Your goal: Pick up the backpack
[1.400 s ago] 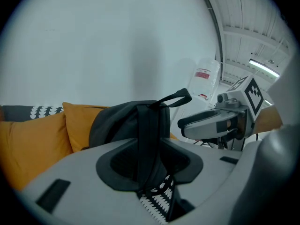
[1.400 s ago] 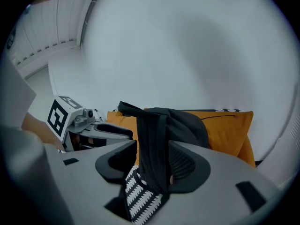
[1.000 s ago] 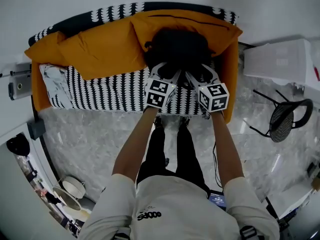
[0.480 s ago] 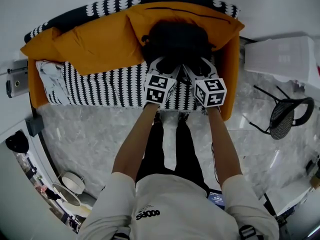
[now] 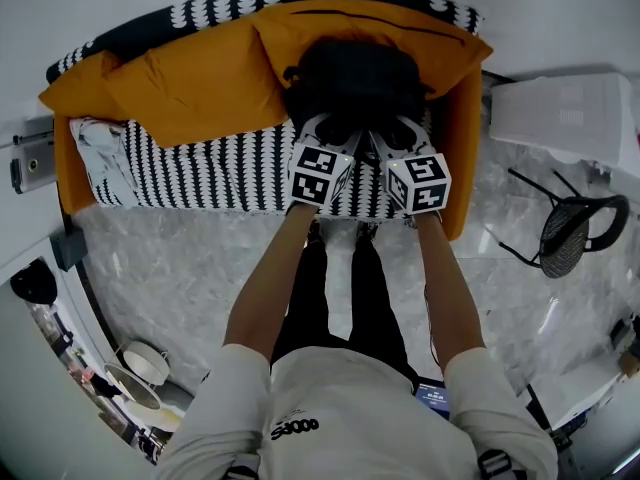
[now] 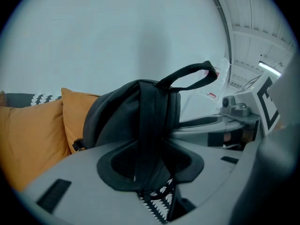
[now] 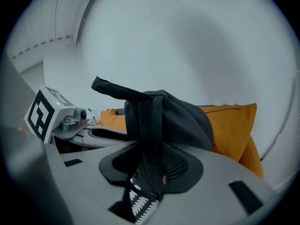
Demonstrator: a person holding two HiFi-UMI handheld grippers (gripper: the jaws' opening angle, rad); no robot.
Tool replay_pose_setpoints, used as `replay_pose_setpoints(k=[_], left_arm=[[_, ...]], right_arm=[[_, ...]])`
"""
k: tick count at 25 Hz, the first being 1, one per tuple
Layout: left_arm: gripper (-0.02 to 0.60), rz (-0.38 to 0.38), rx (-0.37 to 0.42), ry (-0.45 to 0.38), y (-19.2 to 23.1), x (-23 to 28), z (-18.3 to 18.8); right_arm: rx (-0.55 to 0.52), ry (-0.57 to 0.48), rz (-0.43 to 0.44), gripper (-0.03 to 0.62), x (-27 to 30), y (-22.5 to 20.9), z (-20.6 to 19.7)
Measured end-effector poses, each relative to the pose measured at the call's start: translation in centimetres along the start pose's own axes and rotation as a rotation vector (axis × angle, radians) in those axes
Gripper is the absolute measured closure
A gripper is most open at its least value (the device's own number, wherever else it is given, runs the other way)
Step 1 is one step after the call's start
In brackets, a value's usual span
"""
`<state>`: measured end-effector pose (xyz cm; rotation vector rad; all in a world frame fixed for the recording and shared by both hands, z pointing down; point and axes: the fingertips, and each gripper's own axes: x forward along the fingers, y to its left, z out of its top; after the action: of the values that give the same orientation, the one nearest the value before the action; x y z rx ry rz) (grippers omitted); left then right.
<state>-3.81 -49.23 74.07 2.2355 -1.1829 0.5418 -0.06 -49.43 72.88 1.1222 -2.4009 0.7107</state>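
One sofa carries one black backpack near its right end. Along its back edge are two orange cushions, one left and one right. One crumpled pale cloth lies at its left end. The backpack shows one top handle loop and two shoulder straps. There are two grippers, left and right, each bearing one marker cube. Each has closing jaws with one strap pinched between them. On the floor beyond the sofa's right end stand one black chair and one white box.
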Motion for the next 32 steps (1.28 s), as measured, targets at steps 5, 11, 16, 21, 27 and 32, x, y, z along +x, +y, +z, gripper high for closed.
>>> replay_pose_setpoints(k=[5,11,16,21,27,32], left_arm=[[0.449,-0.014,0.023,0.012,-0.1,-0.5,-0.2],[0.485,-0.009,0.035,0.025,-0.6,-1.3,-0.5],[0.506,-0.032,0.032,0.032,-1.3,-2.5,-0.7],[0.512,-0.055,0.028,0.038,-2.1,-3.6,-1.2],[0.518,-0.045,0.011,-0.027,-2.7,-5.7,-0.7],[0.523,-0.105,0.009,-0.142,-4.0,-7.8,1.5]], right_arm=[[-0.028,0.026,0.010,0.459,-0.3,0.3,-0.2],[-0.063,0.043,-0.016,0.516,-1.7,0.6,-0.5],[-0.060,0.040,0.000,0.536,-3.1,1.3,-0.5],[-0.084,0.048,0.009,0.539,-4.7,2.0,-0.9],[-0.057,0.004,0.063,0.540,-7.1,3.1,0.1],[-0.022,-0.060,0.151,0.540,-9.1,4.1,2.0]])
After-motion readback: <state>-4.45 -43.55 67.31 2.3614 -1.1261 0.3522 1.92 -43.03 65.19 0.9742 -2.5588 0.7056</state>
